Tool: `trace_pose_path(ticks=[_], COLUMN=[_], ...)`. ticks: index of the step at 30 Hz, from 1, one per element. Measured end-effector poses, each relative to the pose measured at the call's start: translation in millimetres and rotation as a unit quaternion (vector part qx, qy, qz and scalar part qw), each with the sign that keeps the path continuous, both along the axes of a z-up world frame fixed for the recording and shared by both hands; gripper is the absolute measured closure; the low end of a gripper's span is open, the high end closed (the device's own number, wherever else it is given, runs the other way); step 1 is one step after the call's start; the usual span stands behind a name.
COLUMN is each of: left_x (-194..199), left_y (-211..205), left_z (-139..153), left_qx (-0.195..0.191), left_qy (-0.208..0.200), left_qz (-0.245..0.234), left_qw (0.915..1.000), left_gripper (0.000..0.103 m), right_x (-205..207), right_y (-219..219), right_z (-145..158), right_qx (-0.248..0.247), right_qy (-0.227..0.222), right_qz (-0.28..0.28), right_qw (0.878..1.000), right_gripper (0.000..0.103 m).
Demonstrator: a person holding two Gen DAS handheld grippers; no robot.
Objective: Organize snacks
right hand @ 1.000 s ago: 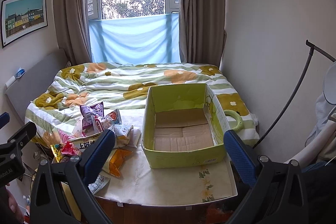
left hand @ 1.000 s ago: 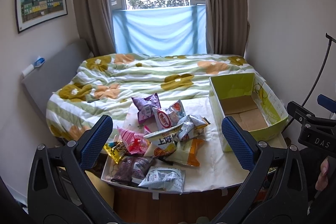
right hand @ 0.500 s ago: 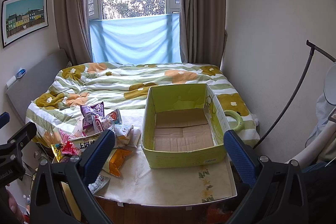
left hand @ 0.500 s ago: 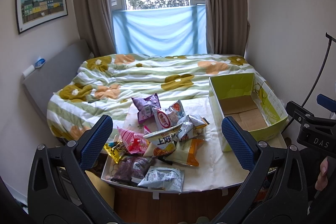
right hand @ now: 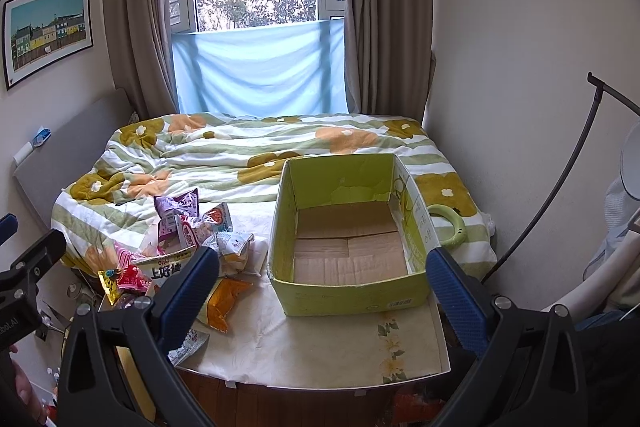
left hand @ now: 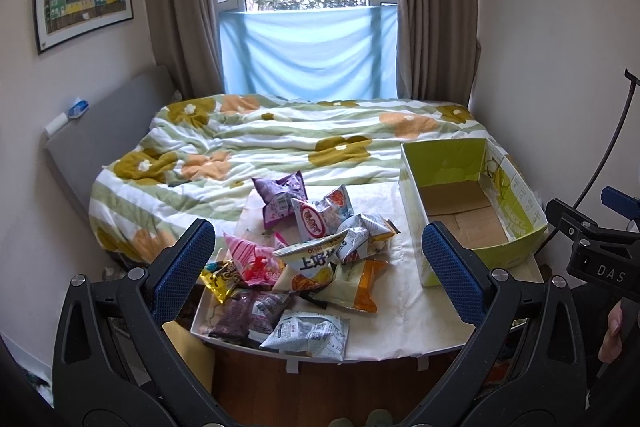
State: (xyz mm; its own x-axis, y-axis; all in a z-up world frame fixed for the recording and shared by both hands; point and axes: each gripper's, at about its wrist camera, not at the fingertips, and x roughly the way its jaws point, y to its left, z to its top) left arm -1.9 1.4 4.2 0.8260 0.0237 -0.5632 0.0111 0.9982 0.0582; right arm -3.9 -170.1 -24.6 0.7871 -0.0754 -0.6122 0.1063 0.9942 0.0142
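- While the snack packets [left hand: 304, 259] lie in one loose heap, nothing among them has shifted over the last second: same overlaps, same spill toward the near left corner.
- Heap makeup, left wrist view: purple bag [left hand: 280, 197] at the far side, pink bag [left hand: 250, 259] at left, a white-and-yellow bag with large printed characters [left hand: 310, 259] in the middle, an orange-and-cream bag [left hand: 354, 285] to the right, a dark purple packet [left hand: 248, 313] and a grey-white packet [left hand: 308, 333] nearest the edge.
- Green cardboard box [right hand: 348, 231] stands to the right of the heap, apart from it, open top. Floor is bare brown card; no snack inside yet.
- Both sit on a small white table [right hand: 340, 343] at the foot of the bed. Flowered quilt [left hand: 280, 143] lies behind.
- Left gripper [left hand: 318, 265]: fingers spread wide, empty, hanging above and short of the heap. Framing matches the earlier views; no approach begun.
- Right gripper [right hand: 322, 289]: fingers likewise spread wide, empty, facing the box front. Also unmoved.
- A pale green ring [right hand: 446, 229] rests on the quilt just beside the box's right wall; not a snack, by the look of it.
- Reading: the change is nil, so sorting stands at the start. Whole heap left to move.
- Likely first move, my guess: left gripper drops to a top packet. Crinkly bags overlap, so a pinch may drag a neighbour.
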Motion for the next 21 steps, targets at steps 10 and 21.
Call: trace_pose_path(ticks=[10,21], left_x=[8.9,56.4], left_y=[59.1,135.7], left_z=[-50.8,-128.5], left_qx=[-0.016,-0.044], left_qy=[0.061,0.144], left_qz=[0.057,0.033], left_qw=[0.9964,0.988], left_gripper=[0.001,0.001], right_x=[24.4,64.8], right_y=[17.2,79.6], right_z=[-43.8,-100.2], right_qx=[0.025,0.058], right_qy=[0.048,0.104], right_qz=[0.069,0.1], right_qw=[0.996,0.988], right_gripper=[0.0,0.0])
